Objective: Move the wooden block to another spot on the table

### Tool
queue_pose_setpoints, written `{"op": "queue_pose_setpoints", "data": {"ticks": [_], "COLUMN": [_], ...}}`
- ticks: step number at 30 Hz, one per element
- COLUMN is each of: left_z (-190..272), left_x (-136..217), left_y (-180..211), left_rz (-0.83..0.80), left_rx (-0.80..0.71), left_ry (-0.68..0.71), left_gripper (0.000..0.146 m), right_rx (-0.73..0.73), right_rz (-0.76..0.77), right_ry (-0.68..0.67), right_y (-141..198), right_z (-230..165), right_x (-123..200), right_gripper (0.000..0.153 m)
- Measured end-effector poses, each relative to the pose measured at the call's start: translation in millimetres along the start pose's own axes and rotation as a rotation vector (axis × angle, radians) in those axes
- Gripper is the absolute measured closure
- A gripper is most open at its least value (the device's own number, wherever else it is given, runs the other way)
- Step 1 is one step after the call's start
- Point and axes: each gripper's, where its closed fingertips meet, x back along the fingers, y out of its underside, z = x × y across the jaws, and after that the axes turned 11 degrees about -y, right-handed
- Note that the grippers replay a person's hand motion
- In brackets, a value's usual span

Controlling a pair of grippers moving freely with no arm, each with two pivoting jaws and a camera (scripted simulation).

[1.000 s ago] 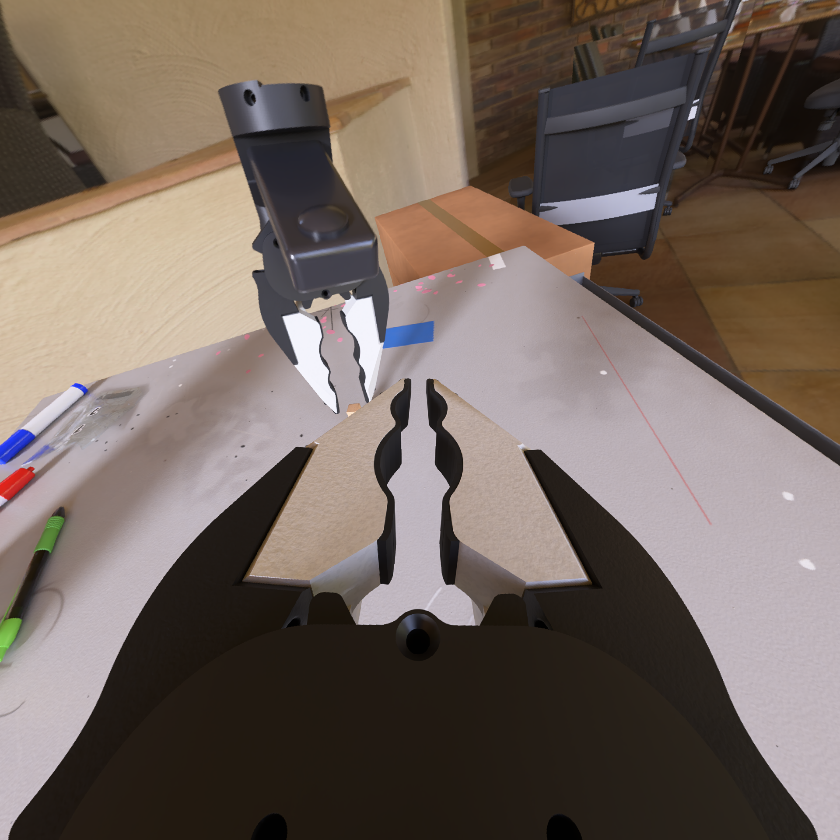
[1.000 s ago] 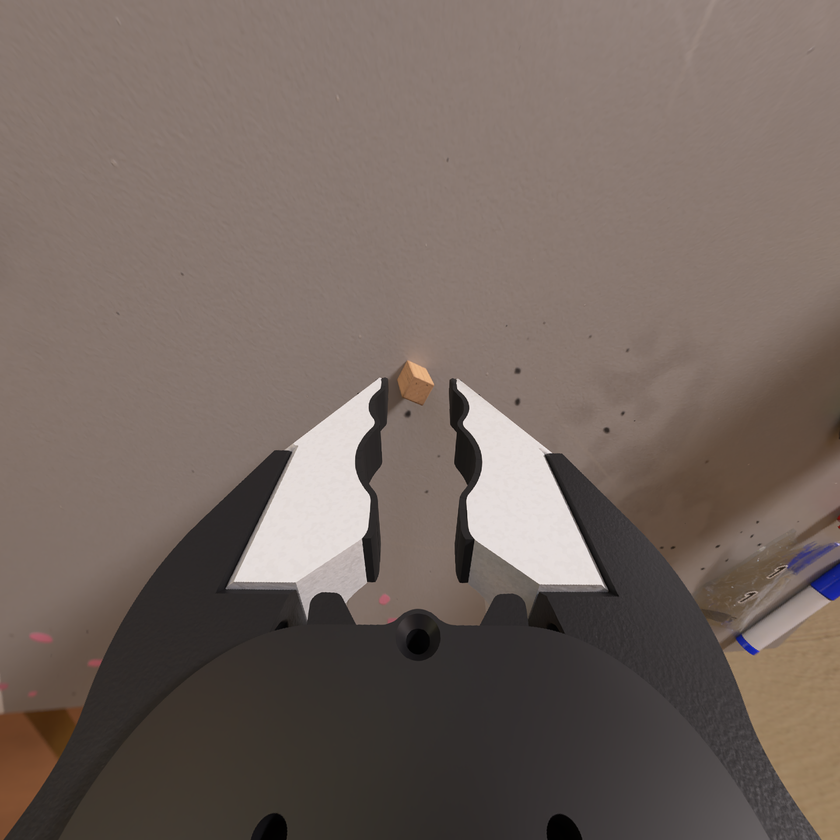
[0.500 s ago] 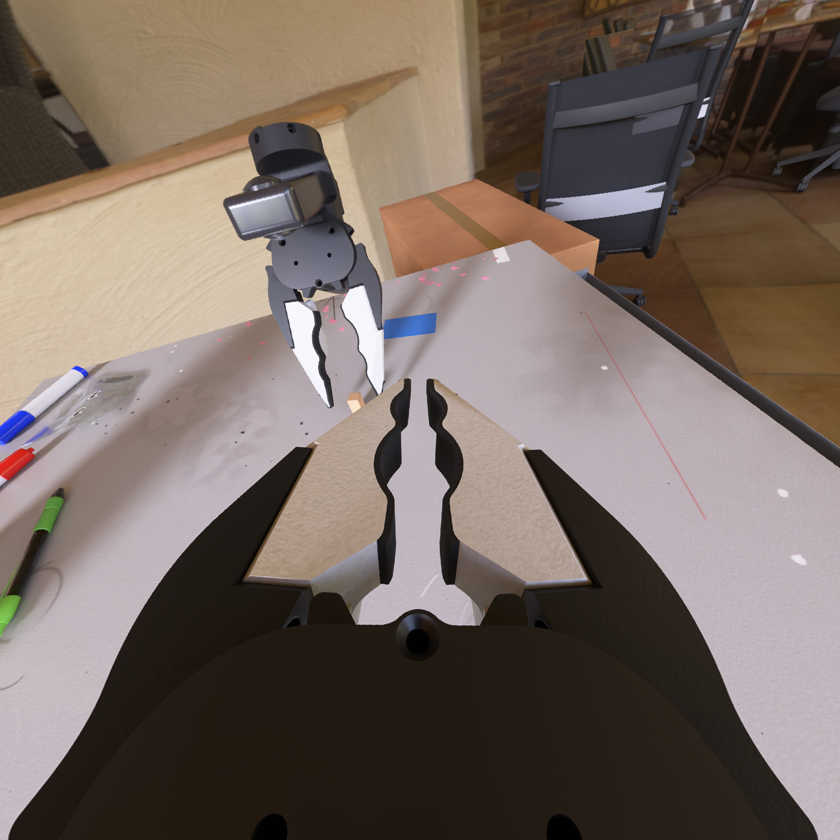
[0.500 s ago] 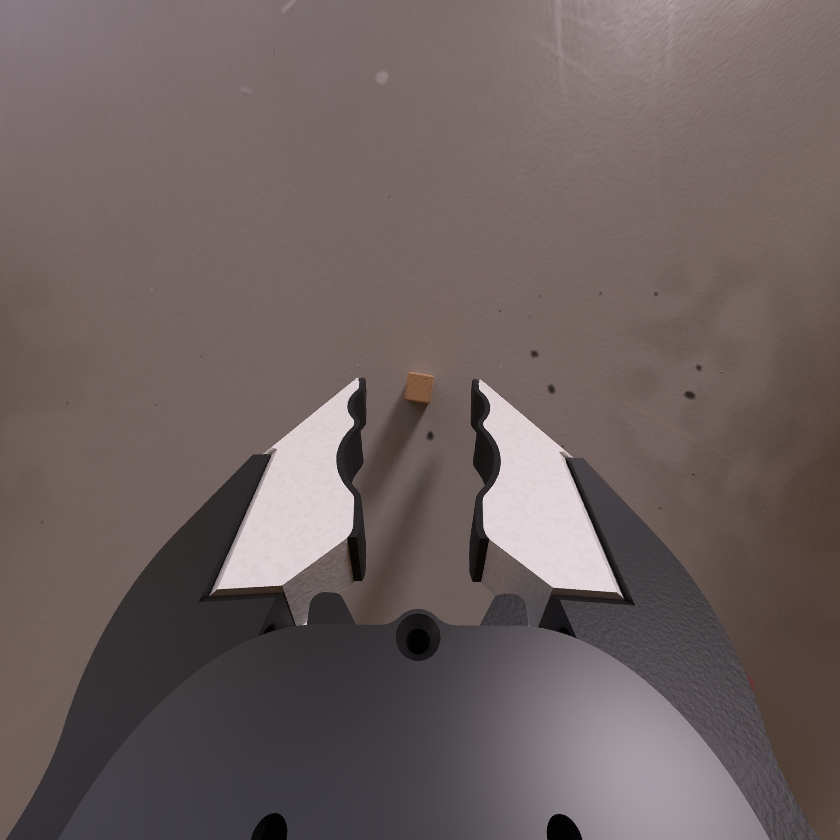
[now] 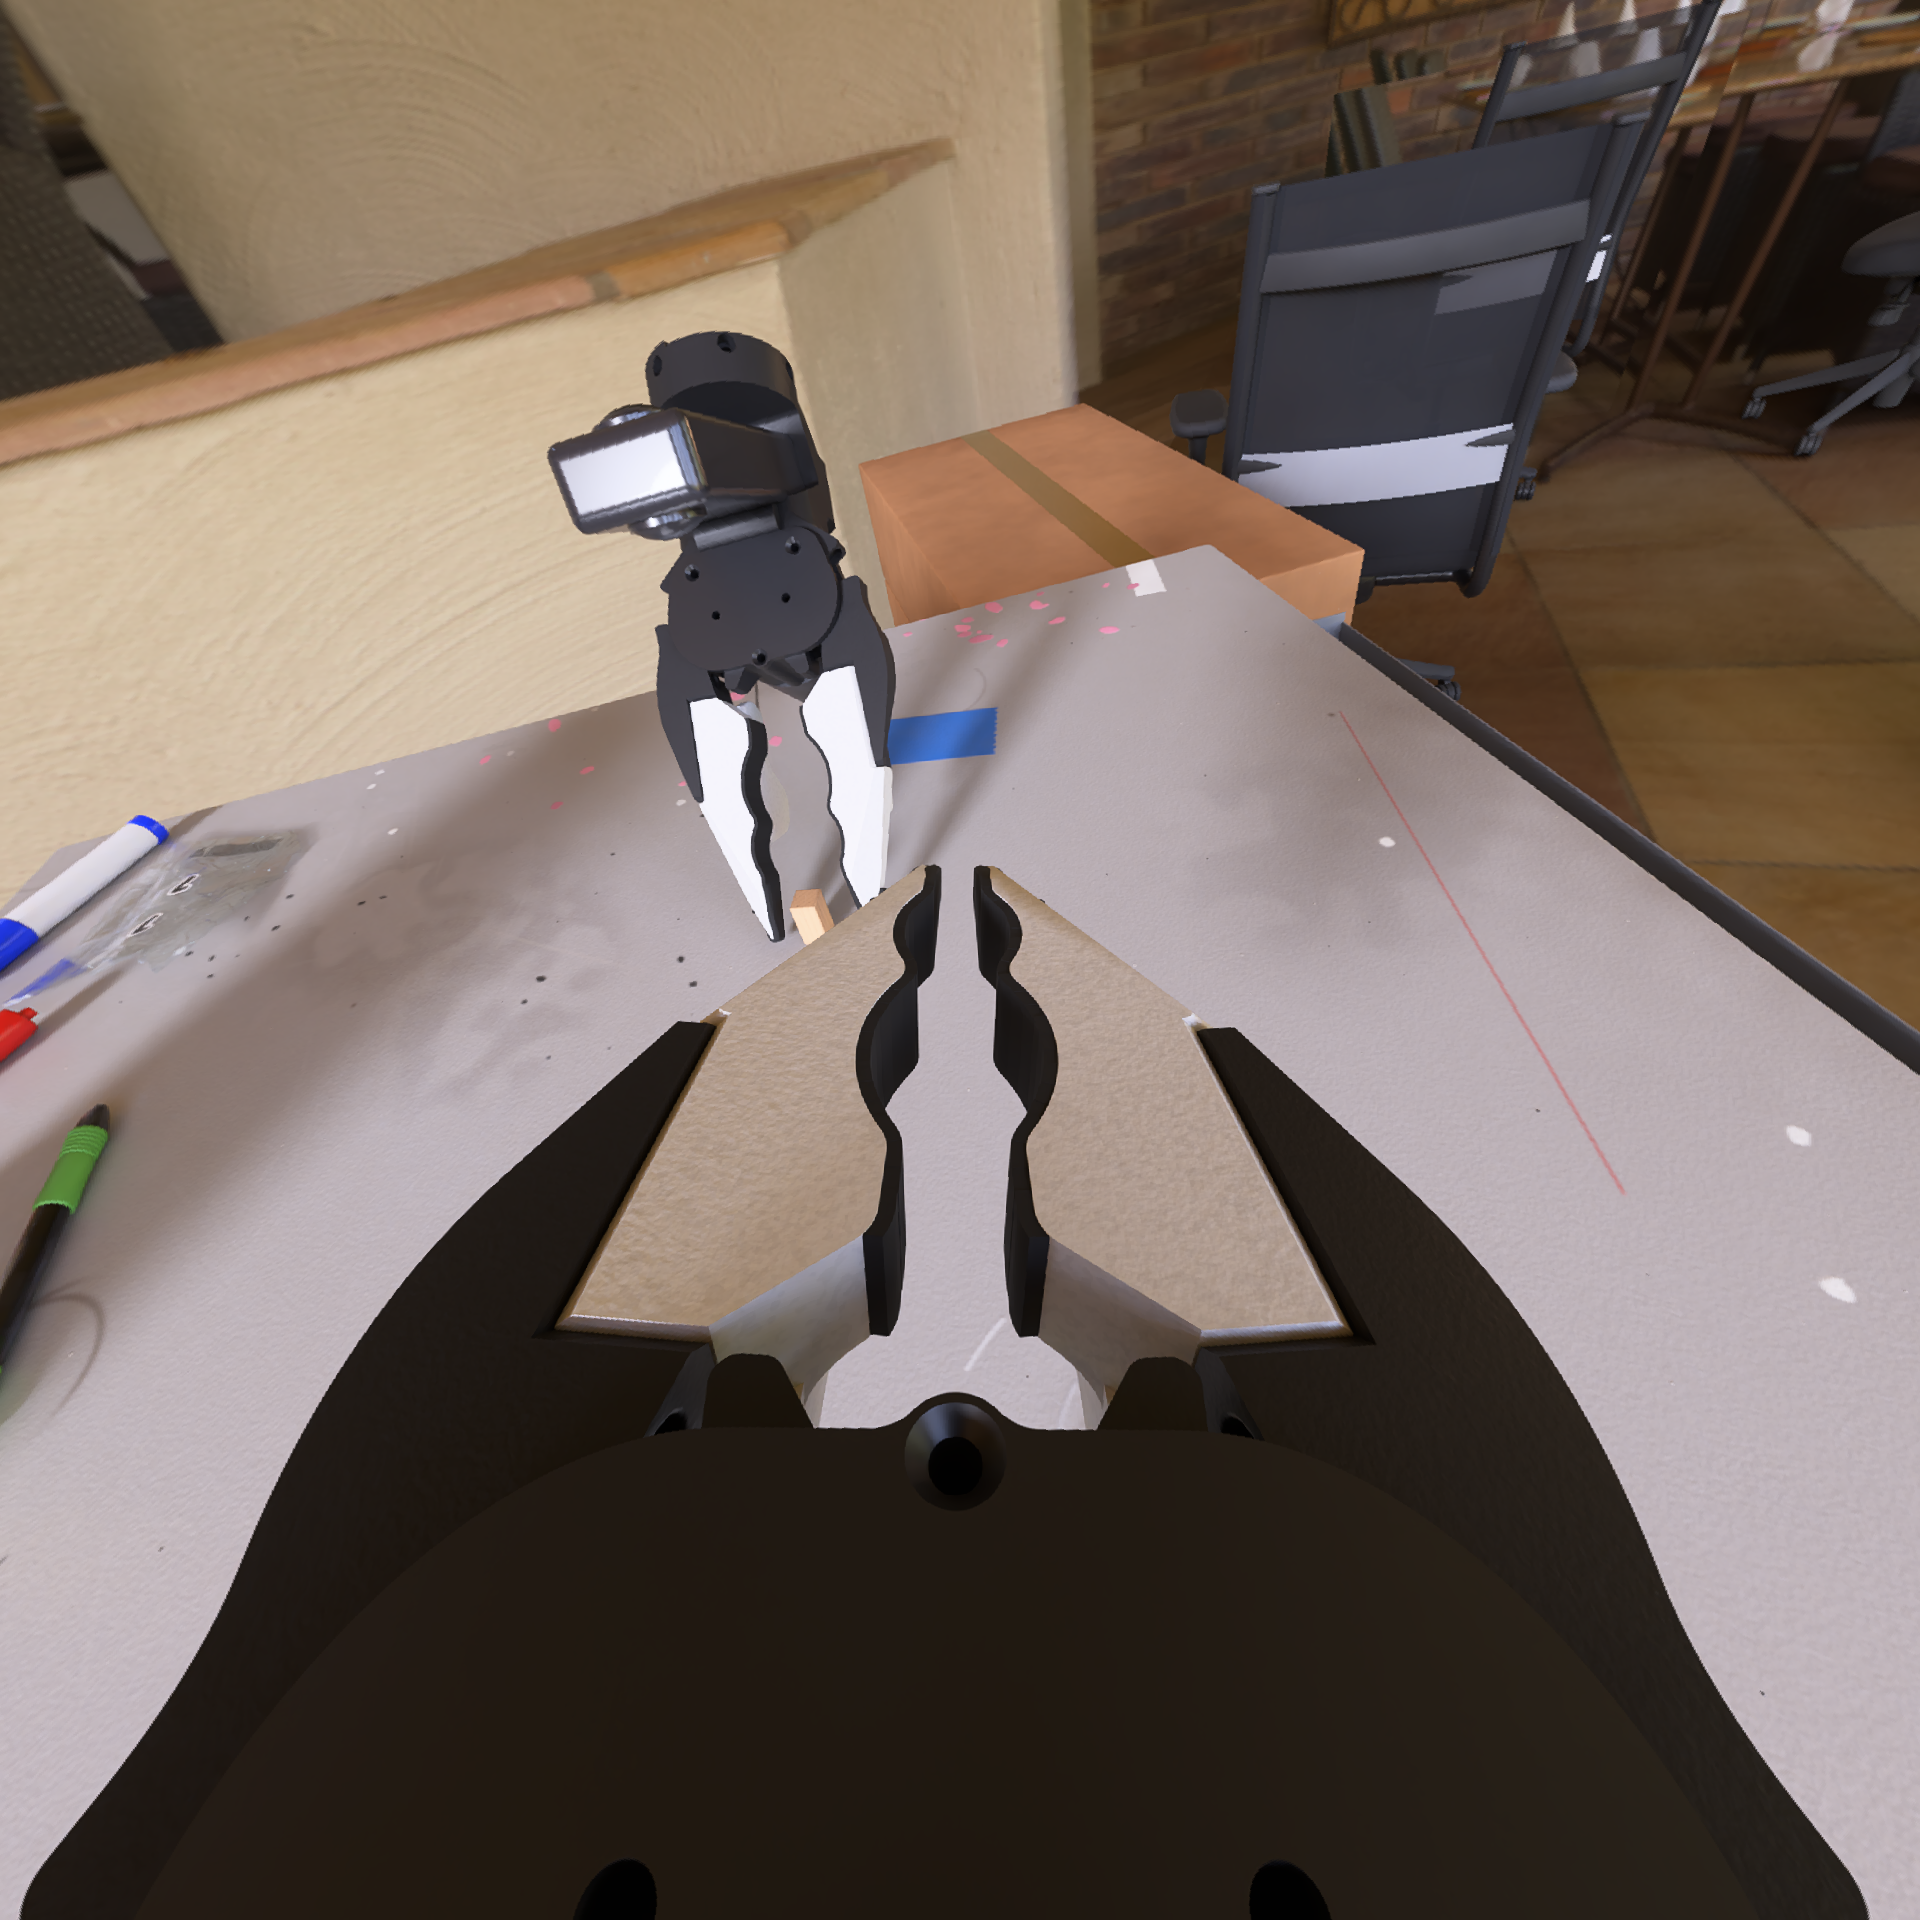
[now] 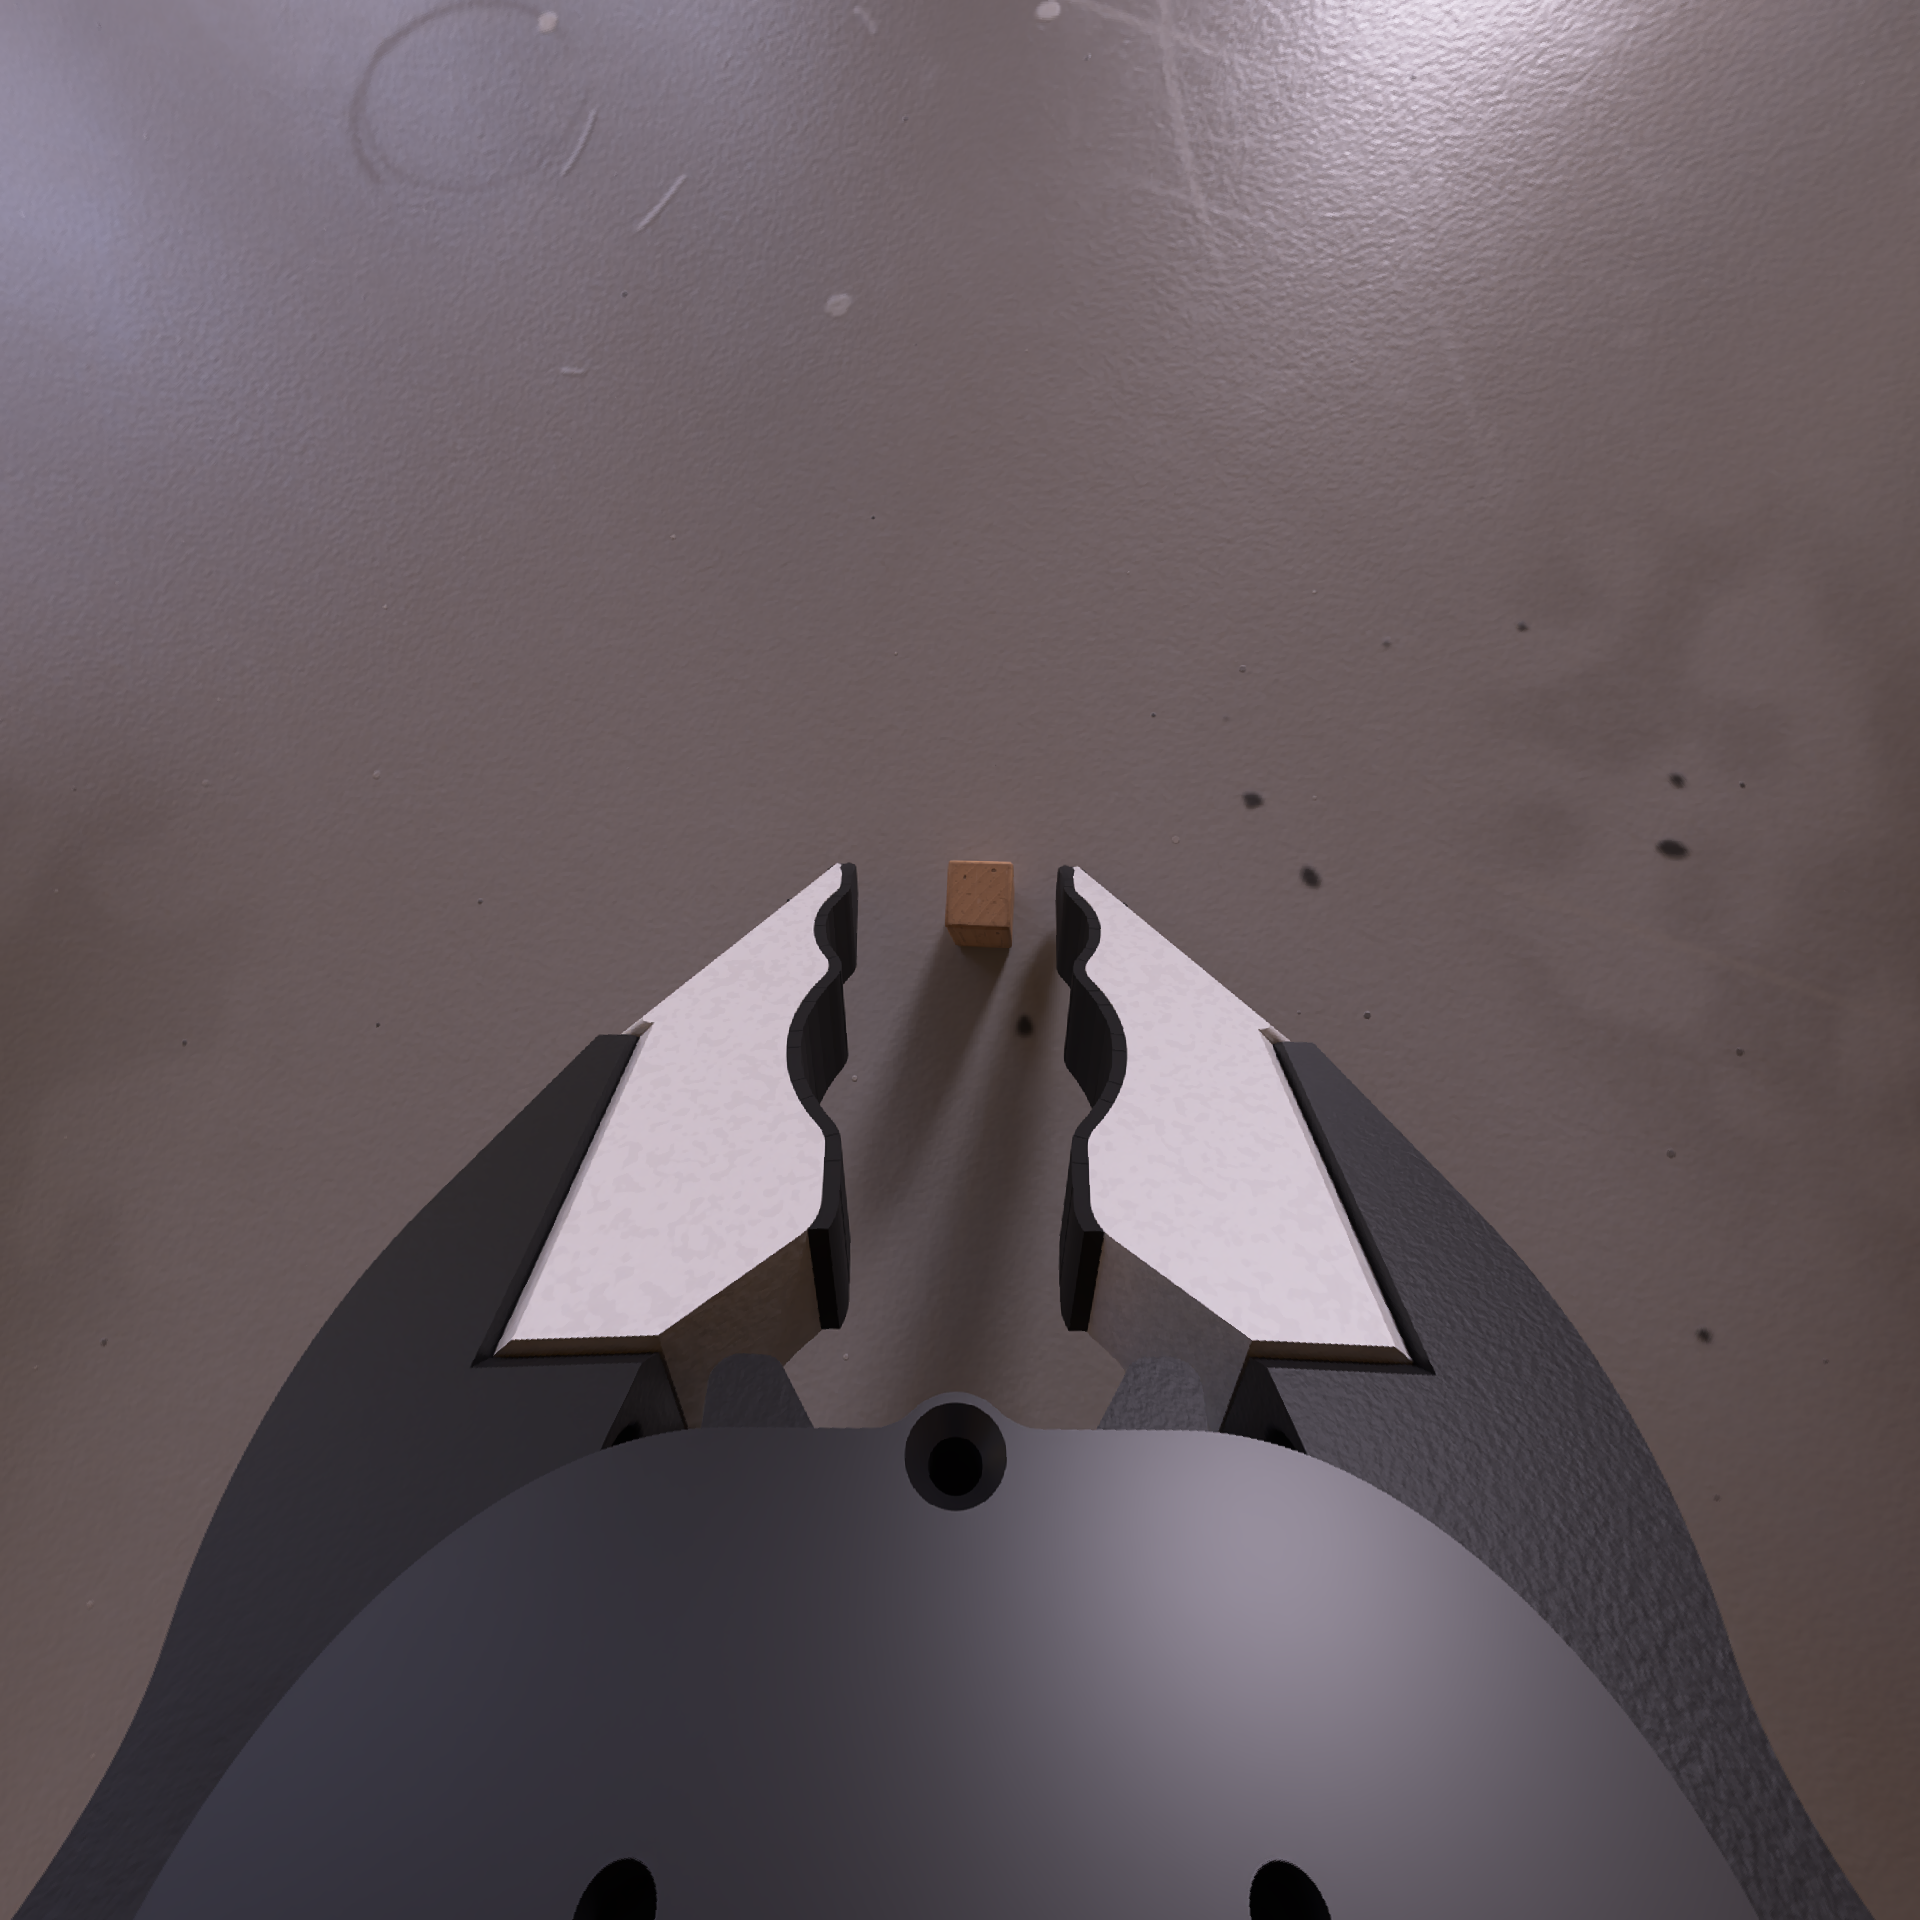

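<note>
The small wooden block lies on the grey table. My right gripper points down at it and is open. The block sits between the two fingertips, a little nearer the right one, and touches neither. In the left wrist view the right gripper stands upright over the block, its white fingers down near the table. My left gripper is shut and empty, low over the table just in front of the block.
A blue marker, a red marker and a green pen lie at the left. Blue tape is stuck behind the right gripper. A cardboard box and a chair stand past the far edge. The table's right edge runs diagonally.
My right gripper has swung upright, opened wider and come down so its fingertips straddle the block. The block and my left gripper have stayed in place.
</note>
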Motion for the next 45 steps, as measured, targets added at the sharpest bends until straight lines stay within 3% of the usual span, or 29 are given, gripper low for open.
{"op": "queue_pose_setpoints", "data": {"ticks": [8,20,26,31,37,45], "left_z": [0,2,-10,-20,-24,-13], "left_x": [-1,-5,-9,-16,-20,-14], "left_y": [3,7,15,19,6,-7], "left_rz": [-0.016,-0.032,-0.053,-0.041,0.048,0.058], "left_rx": [0.007,0.008,0.038,0.088,0.085,-0.072], "left_ry": [0.001,0.008,-0.055,-0.121,-0.16,-0.152], "left_gripper": [0.14,0.14,0.14,0.14,0.14,0.14], "right_rx": [-0.04,-0.048,-0.019,0.068,0.093,0.008], "right_rz": [0.064,0.092,0.083,0.077,0.125,0.253], "right_ry": [-0.004,-0.022,0.045,0.296,0.52,0.551], "right_y": [1,1,-4,-43,-102,-146], "right_z": [-1,2,5,3,-34,-75], "right_x": [2,2,2,15,26,31], "right_gripper": [0.109,0.142,0.142,0.142,0.142,0.142]}}
